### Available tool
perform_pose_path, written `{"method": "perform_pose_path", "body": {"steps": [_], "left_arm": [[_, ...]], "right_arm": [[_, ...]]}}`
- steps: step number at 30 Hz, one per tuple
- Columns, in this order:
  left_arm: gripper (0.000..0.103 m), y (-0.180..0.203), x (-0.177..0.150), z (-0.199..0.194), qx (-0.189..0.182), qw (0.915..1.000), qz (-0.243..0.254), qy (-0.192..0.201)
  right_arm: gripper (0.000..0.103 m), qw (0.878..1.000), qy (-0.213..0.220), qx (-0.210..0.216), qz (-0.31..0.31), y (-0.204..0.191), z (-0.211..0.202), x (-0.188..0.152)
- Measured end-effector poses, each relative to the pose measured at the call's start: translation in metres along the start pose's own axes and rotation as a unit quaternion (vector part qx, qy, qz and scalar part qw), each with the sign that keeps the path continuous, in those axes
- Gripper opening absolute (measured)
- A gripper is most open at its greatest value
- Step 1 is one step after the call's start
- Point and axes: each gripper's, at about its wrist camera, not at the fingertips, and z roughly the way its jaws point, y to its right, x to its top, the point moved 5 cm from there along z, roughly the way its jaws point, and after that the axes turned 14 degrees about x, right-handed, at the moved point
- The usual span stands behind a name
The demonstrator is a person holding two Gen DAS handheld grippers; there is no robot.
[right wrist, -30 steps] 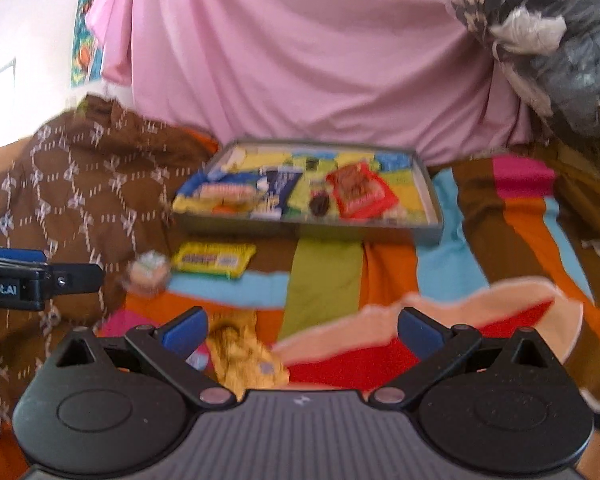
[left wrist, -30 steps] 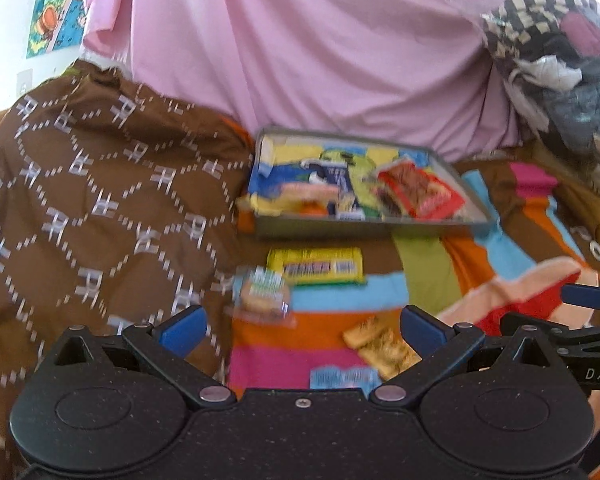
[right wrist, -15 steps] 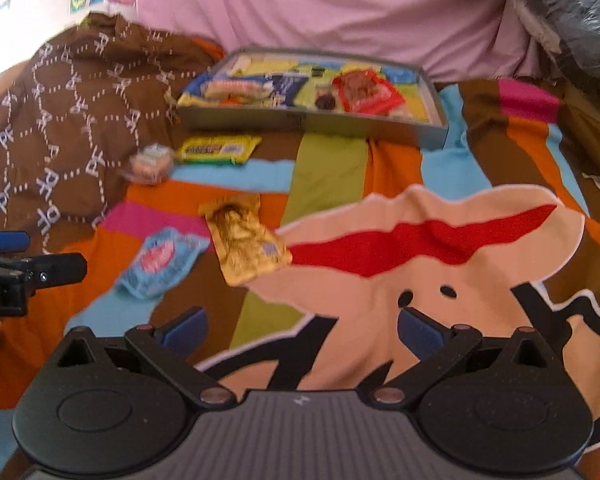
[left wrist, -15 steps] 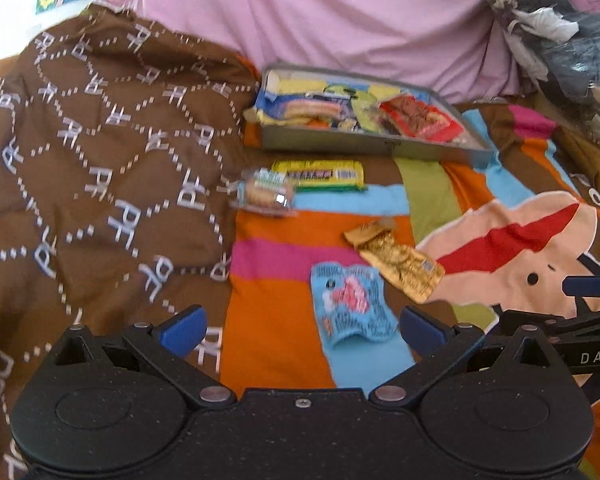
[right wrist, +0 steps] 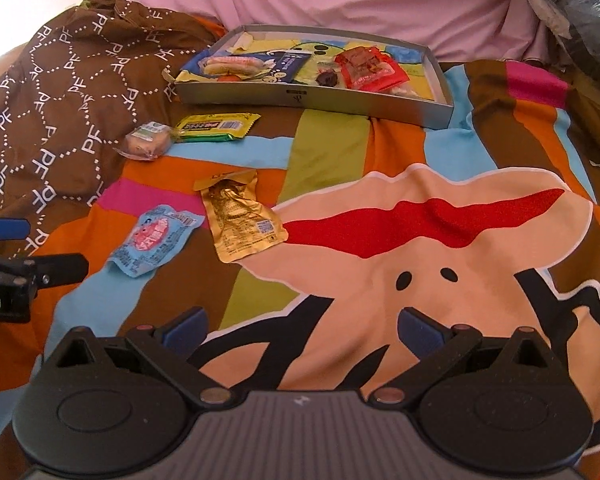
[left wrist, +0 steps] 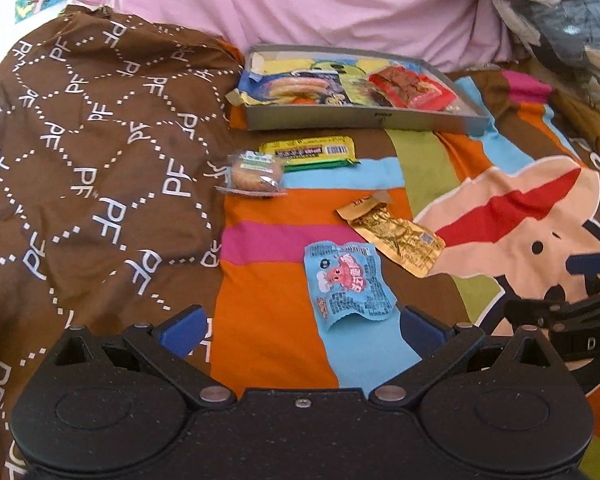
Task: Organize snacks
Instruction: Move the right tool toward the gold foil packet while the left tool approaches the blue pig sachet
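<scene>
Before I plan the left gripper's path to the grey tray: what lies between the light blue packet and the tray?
In the left wrist view, only the yellow bar lies between the light blue packet and the grey tray; the rest is bare blanket.

Plenty of open bedspread (right wrist: 440, 292) on the right half, nothing lying there up to the gray tray (right wrist: 312, 98) near the far edge. The left side's cluttered: blue packet (left wrist: 348, 280), gold packet (left wrist: 392, 236), yellow bar (left wrist: 308, 151) and wrapped cookie (left wrist: 254, 172), all crowded against the bunched brown blanket (left wrist: 92, 152).
</scene>
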Motion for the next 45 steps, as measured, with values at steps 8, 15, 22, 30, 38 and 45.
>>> {"method": "perform_pose_path", "body": {"steps": [8, 15, 22, 30, 38, 45], "left_arm": [[0.102, 0.015, 0.007, 0.013, -0.004, 0.9991, 0.041, -0.011], [0.102, 0.027, 0.022, 0.022, 0.004, 0.9979, 0.064, 0.006], [0.102, 0.044, 0.029, 0.037, 0.011, 0.9946, 0.103, 0.012], [0.102, 0.067, 0.034, 0.06, 0.02, 0.9926, 0.12, 0.001], [0.102, 0.065, 0.039, 0.084, 0.065, 0.9847, 0.162, -0.003], [0.1, 0.035, 0.038, 0.086, 0.061, 0.9901, 0.125, -0.013]], "right_arm": [[0.103, 1.0, -0.007, -0.013, -0.001, 0.015, 0.006, 0.012], [0.103, 1.0, 0.005, -0.019, -0.02, 0.021, 0.005, 0.031], [0.103, 0.999, 0.011, -0.035, -0.04, 0.034, 0.009, 0.053], [0.103, 0.998, 0.011, -0.053, -0.027, 0.05, 0.013, 0.062], [0.103, 0.998, 0.004, -0.054, -0.026, 0.053, 0.013, 0.059], [0.103, 0.999, -0.005, -0.036, -0.036, 0.047, 0.025, 0.056]]}}
